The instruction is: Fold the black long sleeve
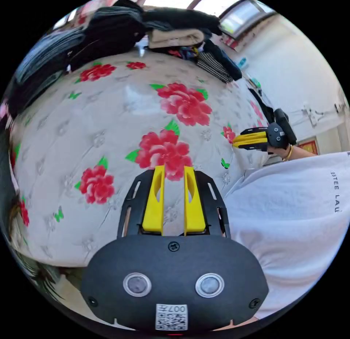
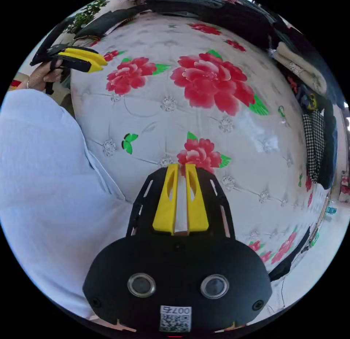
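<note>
No black long sleeve lies on the flowered bed cover. Dark garments are heaped along the bed's far edge, and I cannot tell which one is the long sleeve. My left gripper hovers over the cover with its yellow jaws a little apart and nothing between them. To its right, my right gripper is held over the bed's edge. In the right gripper view, my right gripper has its jaws nearly touching and empty, the left gripper is at the upper left, and the dark pile runs along the top.
A folded beige garment and a houndstooth piece lie among the piled clothes. The person's white shirt stands close against the bed's near side. A white wall and floor lie past the bed's end.
</note>
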